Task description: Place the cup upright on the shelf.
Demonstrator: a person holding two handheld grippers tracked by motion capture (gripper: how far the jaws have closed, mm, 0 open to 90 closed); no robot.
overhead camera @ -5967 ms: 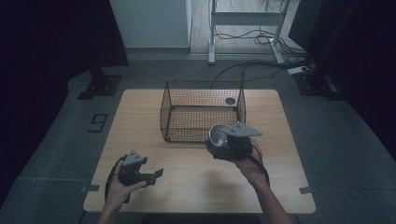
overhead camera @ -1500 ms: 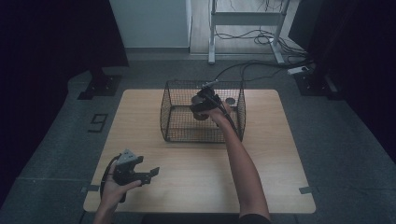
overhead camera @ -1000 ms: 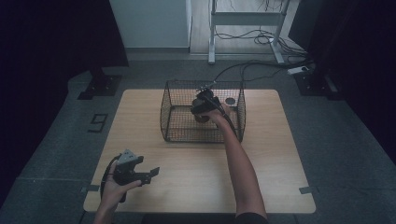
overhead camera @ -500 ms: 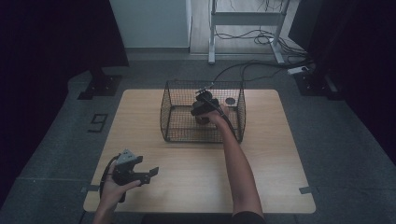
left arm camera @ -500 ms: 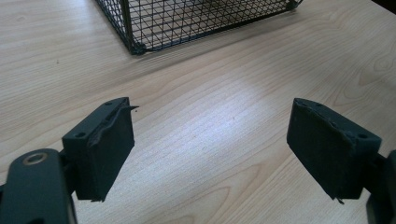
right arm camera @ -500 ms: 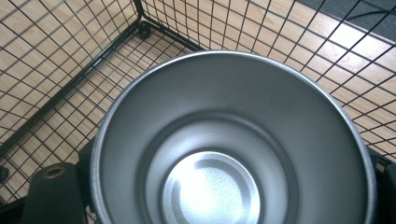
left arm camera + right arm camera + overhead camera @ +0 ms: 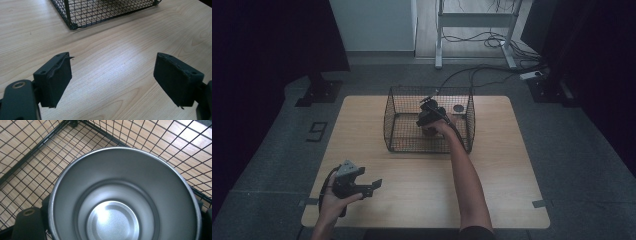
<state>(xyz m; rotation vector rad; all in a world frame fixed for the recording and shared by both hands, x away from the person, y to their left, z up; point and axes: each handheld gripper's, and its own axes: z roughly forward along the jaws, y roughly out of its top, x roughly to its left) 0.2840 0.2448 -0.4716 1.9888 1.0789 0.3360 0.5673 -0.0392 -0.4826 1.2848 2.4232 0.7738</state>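
Nearest the person's edge of the tabletop (image 7: 492,190), well short of the wire basket (image 7: 394,125), the left claw (image 7: 371,187) sits low over bare wood with its jaws spread wide and nothing between them; in the left gripper view its two black pads (image 7: 56,78) frame plain wood grain, with a corner of the basket (image 7: 72,23) beyond them. Farther on, the right arm reaches forward over the basket's near wall, and the right claw (image 7: 430,118) is down inside the basket, clamped on a metal cup (image 7: 430,131). In the right gripper view the cup (image 7: 125,195) fills the space between the jaws, its open mouth facing the camera, with the basket's mesh floor (image 7: 27,170) close behind it. Beyond the basket's far wall a small dark round thing (image 7: 458,108) lies on the tabletop.

Judging by this, the carry is nearly done: the cup is inside the basket, at or just above its floor. What remains is to set it down, let the jaws part, and lift the right claw out.
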